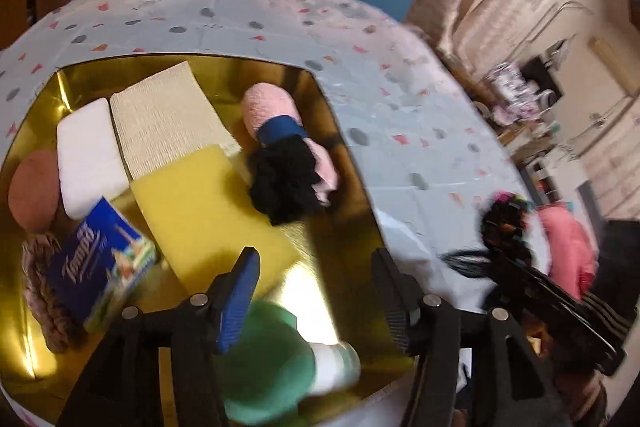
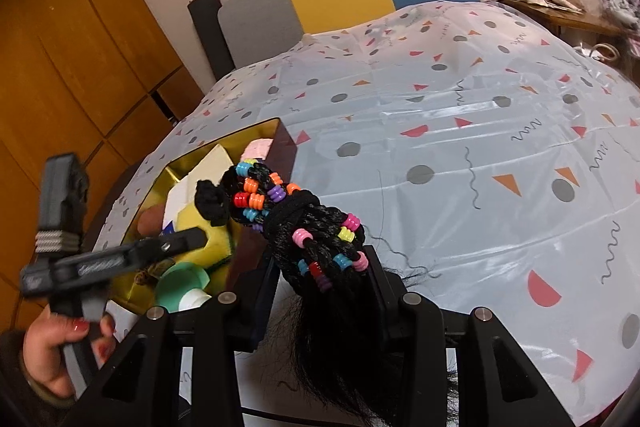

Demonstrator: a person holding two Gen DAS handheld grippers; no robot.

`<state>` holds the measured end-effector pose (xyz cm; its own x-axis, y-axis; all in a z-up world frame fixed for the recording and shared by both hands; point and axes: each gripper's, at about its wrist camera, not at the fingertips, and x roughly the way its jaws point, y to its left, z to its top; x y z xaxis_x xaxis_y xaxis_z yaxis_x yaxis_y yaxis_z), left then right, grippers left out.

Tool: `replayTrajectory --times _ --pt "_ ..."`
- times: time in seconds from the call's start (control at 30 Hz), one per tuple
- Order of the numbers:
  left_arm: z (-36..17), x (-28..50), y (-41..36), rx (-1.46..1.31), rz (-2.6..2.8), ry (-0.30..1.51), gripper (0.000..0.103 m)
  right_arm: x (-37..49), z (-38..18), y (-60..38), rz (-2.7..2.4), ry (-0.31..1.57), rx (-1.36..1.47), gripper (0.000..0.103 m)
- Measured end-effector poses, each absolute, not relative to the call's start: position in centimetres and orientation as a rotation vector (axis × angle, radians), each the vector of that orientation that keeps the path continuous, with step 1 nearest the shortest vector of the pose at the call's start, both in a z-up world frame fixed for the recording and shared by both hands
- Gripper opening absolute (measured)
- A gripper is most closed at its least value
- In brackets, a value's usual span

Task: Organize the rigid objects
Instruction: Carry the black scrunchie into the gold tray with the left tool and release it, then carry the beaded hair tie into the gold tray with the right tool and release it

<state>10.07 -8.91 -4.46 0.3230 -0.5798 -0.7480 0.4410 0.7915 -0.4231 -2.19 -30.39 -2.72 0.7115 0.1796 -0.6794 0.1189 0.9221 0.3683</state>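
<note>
Black braided hairpiece with coloured plastic beads (image 2: 308,227) pinched in right gripper (image 2: 320,267), hanging over patterned plastic tablecloth (image 2: 460,147) just beside shiny gold tray (image 1: 328,131). Left gripper (image 1: 316,291) spread wide, nothing between pads, over tray. Blue tissue pack (image 1: 100,263) in tray reads "Tempo", lol.

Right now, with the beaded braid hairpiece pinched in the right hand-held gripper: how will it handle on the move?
Probably floppy: the beaded braid hairpiece bends over the right hand-held gripper and loose hair hangs below. Likely light for its size. The smooth beads may slip, and stray strands could snag on the gold tray.
</note>
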Motion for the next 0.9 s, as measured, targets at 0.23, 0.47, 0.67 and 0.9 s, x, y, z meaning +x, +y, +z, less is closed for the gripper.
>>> replayTrajectory --times 0.23,0.47,0.67,0.9 --pt "-3.0 8.9 -2.6 -0.324 -0.582 0.896 0.059 -0.7 -2.2 -27.9 0.100 0.806 0.368 0.041" --pt "-1.6 7.7 4.0 -0.409 -0.412 0.769 0.064 1.3 -1.7 -23.9 0.205 0.837 0.331 0.041" --pt "-0.5 6.9 9.1 -0.447 -0.287 0.704 0.069 3.6 -0.7 -17.6 0.369 0.873 0.245 0.041" --pt "0.7 5.6 12.8 -0.441 -0.177 0.653 0.070 6.3 -1.1 -8.9 0.554 0.940 -0.050 0.041"
